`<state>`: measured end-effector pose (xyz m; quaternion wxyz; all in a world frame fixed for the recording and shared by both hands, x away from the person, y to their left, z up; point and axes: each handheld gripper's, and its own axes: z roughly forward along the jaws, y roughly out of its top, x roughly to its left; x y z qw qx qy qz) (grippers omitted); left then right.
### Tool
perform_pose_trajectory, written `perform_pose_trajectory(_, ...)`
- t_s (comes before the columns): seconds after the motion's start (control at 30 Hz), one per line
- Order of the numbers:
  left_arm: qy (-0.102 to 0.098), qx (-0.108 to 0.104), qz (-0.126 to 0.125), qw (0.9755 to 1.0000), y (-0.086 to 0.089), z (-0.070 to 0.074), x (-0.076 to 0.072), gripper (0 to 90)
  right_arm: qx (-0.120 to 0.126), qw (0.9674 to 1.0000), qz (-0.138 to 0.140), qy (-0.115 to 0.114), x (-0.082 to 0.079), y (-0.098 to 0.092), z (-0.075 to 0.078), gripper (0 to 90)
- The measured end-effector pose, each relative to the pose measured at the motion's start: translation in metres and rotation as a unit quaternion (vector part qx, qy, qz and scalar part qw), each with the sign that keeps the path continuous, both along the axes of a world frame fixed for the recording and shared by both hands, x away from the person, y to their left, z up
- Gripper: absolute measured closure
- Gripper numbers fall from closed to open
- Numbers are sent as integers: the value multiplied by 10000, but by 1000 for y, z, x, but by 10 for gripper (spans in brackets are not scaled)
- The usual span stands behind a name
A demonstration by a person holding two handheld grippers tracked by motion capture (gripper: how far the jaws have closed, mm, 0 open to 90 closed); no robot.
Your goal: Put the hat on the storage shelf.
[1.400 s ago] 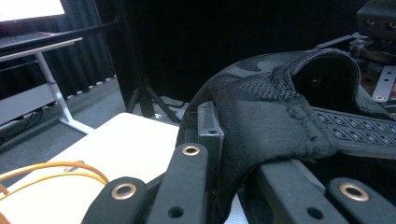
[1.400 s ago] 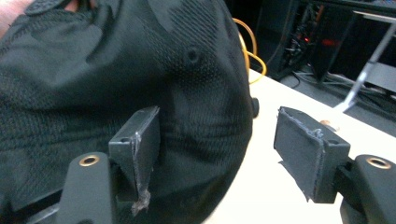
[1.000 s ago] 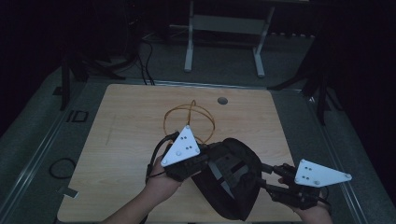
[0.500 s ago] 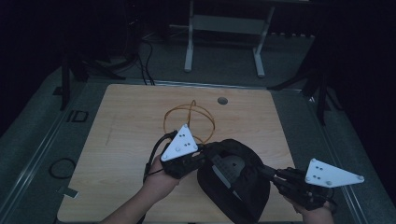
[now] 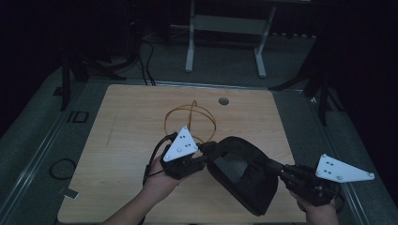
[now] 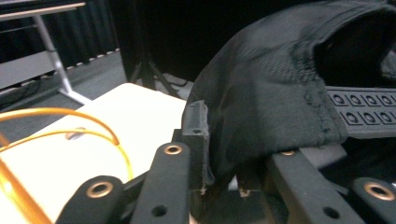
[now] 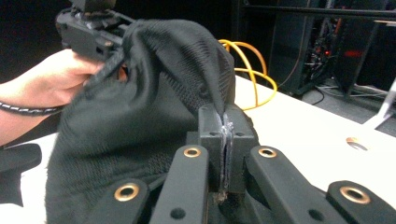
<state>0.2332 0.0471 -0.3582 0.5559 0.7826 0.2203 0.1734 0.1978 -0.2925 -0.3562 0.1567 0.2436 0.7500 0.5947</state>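
Note:
A black cloth cap (image 5: 244,176) hangs stretched between my two grippers above the front of the wooden table (image 5: 126,140). My left gripper (image 5: 209,152) is shut on the cap's left edge; in the left gripper view its jaws pinch the black cloth (image 6: 261,102). My right gripper (image 5: 277,168) is shut on the cap's right edge, and in the right gripper view the cloth (image 7: 140,112) rises from between the closed jaws toward the other hand (image 7: 51,79). An orange wire coil (image 5: 190,122) lies on the table behind the cap.
A small round hole (image 5: 224,101) sits near the table's far edge. A metal frame stand (image 5: 225,28) is on the floor beyond the table. A black cable loop (image 5: 63,168) lies on the floor at the left.
My right gripper has moved rightward and slightly back, pulling the cap's edge with it. The cap is now stretched wider between the grippers. The left gripper has barely shifted.

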Motion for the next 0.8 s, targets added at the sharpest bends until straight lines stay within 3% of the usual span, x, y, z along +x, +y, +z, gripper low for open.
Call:
perform_pose_trajectory(0.13, -76, 49, 168, 9998, 4, -2, -3, 651, -41, 9999, -137, -63, 2, -2, 3, 886)
perform_pose_trajectory(0.27, -56, 21, 411, 9991, 16, -4, -4, 533, -36, 9992, -387, -66, 5, -8, 4, 886)
perform_pose_trajectory(0.43, -86, 77, 545, 9984, 28, -10, -5, 371, -101, 9969, -777, -86, 12, -16, 5, 886)
perform_pose_trajectory(0.57, 30, 208, 704, 9973, 42, -26, -6, 248, -157, 9939, -1085, -123, 20, -20, 8, 886)
perform_pose_trajectory(0.73, 96, 319, 936, 9951, 53, -43, -7, 91, -106, 9921, -1238, -163, 31, -20, 12, 886)
perform_pose_trajectory(0.8, 82, 267, 1035, 9942, 59, -48, -9, 52, -103, 9919, -1256, -180, 36, -18, 14, 886)
